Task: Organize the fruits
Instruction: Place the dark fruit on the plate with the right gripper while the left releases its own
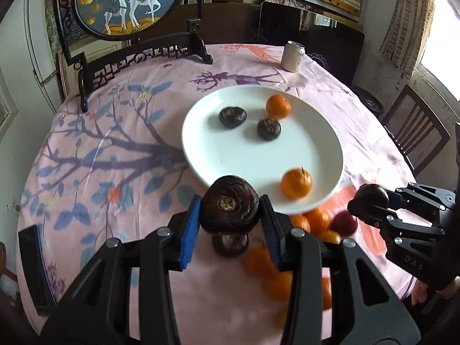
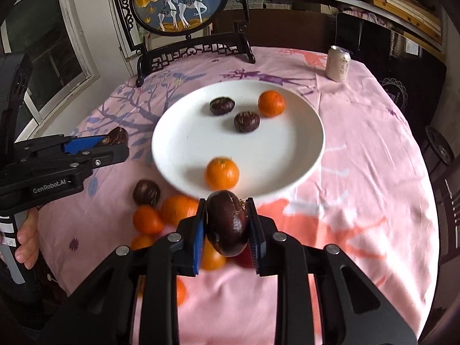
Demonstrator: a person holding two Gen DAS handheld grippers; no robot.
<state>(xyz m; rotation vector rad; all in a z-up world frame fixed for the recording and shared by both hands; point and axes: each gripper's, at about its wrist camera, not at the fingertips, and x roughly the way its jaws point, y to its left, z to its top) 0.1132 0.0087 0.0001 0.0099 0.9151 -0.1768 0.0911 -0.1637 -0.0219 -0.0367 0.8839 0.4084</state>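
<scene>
A white plate [image 1: 230,155] [image 2: 178,143] sits mid-table with two oranges [image 1: 278,105] [image 2: 222,173] and two dark brown fruits [image 1: 232,116] [image 2: 246,122] on it. My left gripper [image 1: 230,207] is shut on a dark brown fruit [image 1: 230,204], held above the cloth just before the plate's near rim; it also shows in the right wrist view [image 2: 115,139]. My right gripper [image 2: 227,221] is shut on another dark brown fruit [image 2: 227,222], near the plate's near edge; it also shows in the left wrist view [image 1: 369,201]. A pile of oranges [image 2: 178,208] [image 1: 314,218] lies on the cloth below the grippers.
A loose dark fruit [image 2: 146,192] and a red fruit [image 1: 343,222] lie by the pile. A drink can [image 1: 292,56] stands at the far right of the table. A framed deer screen on a dark stand [image 1: 129,3] stands at the far left. A wooden chair [image 1: 414,132] is beside the table.
</scene>
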